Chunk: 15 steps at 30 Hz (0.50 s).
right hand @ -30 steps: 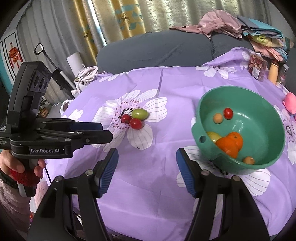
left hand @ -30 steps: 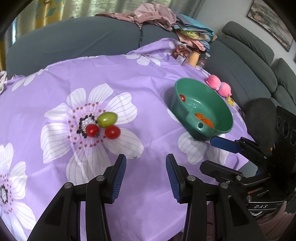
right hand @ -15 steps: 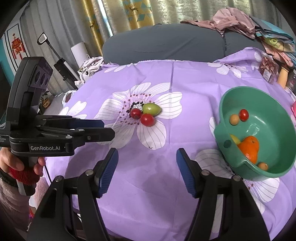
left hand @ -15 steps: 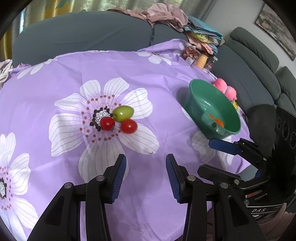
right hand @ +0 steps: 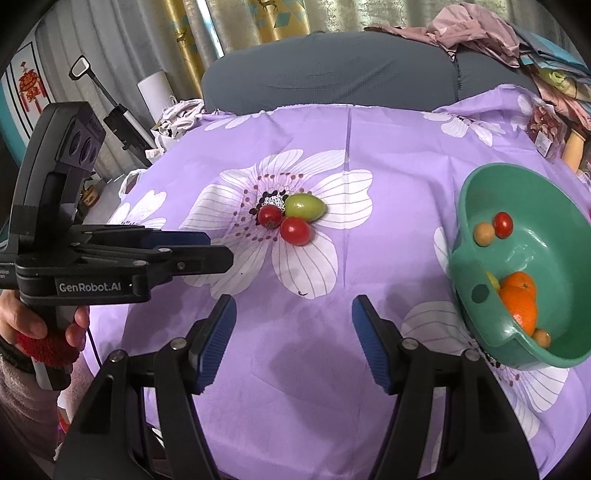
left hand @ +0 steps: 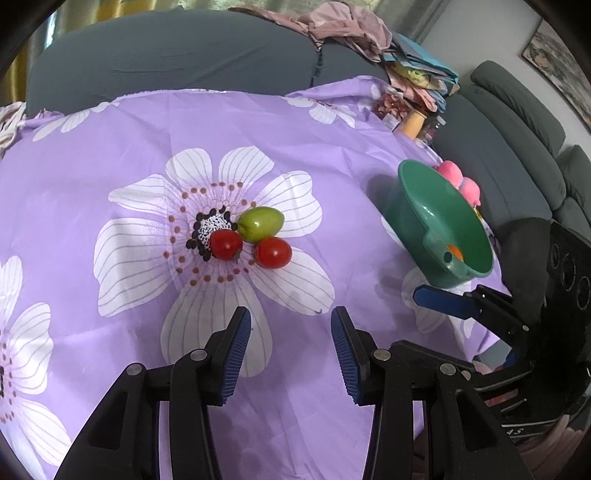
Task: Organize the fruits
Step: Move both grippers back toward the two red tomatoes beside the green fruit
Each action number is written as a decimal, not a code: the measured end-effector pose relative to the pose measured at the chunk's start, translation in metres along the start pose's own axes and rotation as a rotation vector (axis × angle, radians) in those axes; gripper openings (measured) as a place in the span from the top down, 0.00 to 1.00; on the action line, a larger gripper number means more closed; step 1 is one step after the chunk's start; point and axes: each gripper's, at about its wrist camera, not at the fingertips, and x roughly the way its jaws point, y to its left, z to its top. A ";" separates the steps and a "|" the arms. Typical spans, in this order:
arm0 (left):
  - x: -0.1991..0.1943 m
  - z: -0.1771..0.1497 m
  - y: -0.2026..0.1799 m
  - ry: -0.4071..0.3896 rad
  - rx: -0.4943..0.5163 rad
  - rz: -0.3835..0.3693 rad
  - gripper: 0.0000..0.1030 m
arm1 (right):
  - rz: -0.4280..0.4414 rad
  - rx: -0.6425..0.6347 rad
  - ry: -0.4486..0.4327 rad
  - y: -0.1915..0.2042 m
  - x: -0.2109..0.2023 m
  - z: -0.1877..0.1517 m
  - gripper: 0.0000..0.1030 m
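A green oval fruit point(left hand: 260, 223) and two red tomatoes point(left hand: 226, 244) point(left hand: 273, 252) lie together on a flower of the purple cloth; they also show in the right wrist view point(right hand: 305, 206) point(right hand: 269, 216) point(right hand: 294, 230). A green bowl point(right hand: 554, 360) at the right holds an orange point(right hand: 520, 299), a red tomato point(right hand: 502, 224) and small brown fruits; it shows in the left wrist view point(left hand: 410, 206). My left gripper point(left hand: 290, 345) is open and empty, short of the fruits. My right gripper point(right hand: 293, 341) is open and empty too, between fruits and bowl.
A grey sofa point(left hand: 166, 55) runs behind the table with piled clothes point(left hand: 351, 26) on it. Jars and packets point(left hand: 410, 118) and a pink toy point(left hand: 460, 181) stand at the far right edge. The left gripper body point(right hand: 74, 258) sits left of the right gripper.
Both grippers have swung left and closer to the fruit cluster. The bowl has shifted toward the right edge of both views. Both stay open.
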 end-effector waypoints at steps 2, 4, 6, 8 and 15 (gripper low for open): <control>0.002 0.001 0.000 0.000 0.000 -0.003 0.57 | 0.000 0.003 0.005 -0.002 0.004 0.000 0.37; 0.003 0.002 0.001 0.002 0.002 -0.004 0.57 | 0.002 0.010 0.015 -0.005 0.008 0.001 0.37; 0.007 0.002 0.003 0.007 0.001 -0.002 0.57 | 0.003 0.017 0.024 -0.008 0.012 0.001 0.37; 0.010 0.003 0.006 0.011 -0.006 -0.002 0.57 | 0.005 0.021 0.035 -0.010 0.017 0.002 0.37; 0.018 0.008 0.010 0.010 0.002 -0.011 0.57 | 0.028 -0.001 0.052 -0.008 0.032 0.013 0.37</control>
